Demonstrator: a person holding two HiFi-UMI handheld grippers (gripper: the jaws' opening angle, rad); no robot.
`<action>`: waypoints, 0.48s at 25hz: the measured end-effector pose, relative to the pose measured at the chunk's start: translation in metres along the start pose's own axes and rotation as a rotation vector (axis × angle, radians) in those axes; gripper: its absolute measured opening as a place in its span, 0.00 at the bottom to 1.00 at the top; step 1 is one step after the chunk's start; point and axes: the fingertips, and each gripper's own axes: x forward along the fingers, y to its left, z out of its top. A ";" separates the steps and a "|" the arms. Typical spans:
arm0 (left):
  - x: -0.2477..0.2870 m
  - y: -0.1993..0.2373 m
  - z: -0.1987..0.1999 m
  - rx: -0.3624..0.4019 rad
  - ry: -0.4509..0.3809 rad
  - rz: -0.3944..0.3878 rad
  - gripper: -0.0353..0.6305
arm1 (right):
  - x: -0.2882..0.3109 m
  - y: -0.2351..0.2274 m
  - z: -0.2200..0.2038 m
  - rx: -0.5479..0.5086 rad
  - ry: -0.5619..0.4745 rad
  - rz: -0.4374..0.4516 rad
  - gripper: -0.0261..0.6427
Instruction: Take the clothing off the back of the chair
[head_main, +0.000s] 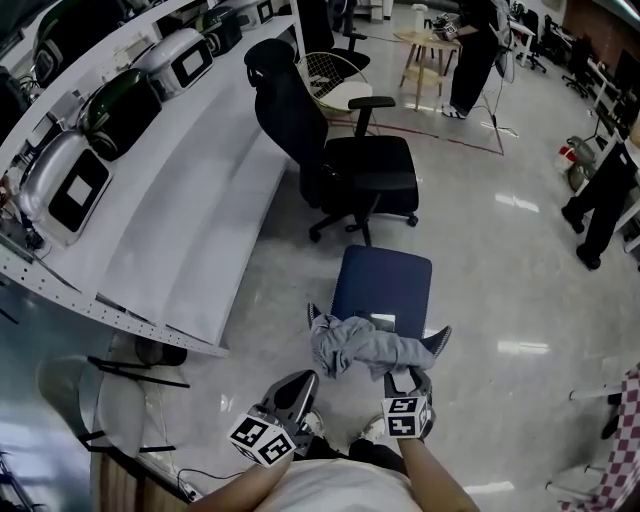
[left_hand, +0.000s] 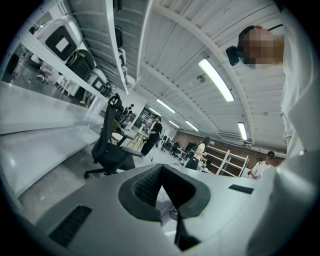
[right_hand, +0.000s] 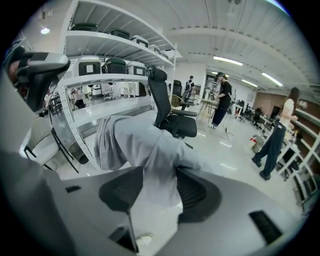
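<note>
**Soft and light: grip a thick fold**

The clothing lies draped and bunched over the back of the chair. Expect it to be light and limp, and likely to slide or snag on the chair back as it lifts. Take a bunched fold at the top of the back, not a loose hem. Your right tongs are closing with a fold between them, which looks not yet pinched tight. Your left tongs, just behind the chair back, are tips together and empty.

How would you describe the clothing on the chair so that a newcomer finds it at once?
Find the long white shelving; beside its near end stands a blue-seated chair. Across its back lies the crumpled grey garment; the black chair farther off is bare.
</note>
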 end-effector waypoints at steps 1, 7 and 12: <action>-0.001 0.000 0.000 0.000 0.000 0.001 0.06 | 0.000 -0.001 0.000 0.001 0.002 -0.006 0.36; -0.003 0.005 -0.003 -0.012 -0.004 0.008 0.06 | 0.002 -0.004 -0.001 0.004 0.000 -0.023 0.31; -0.004 0.007 -0.003 -0.015 0.000 0.014 0.06 | 0.007 -0.003 -0.001 0.023 0.014 -0.027 0.31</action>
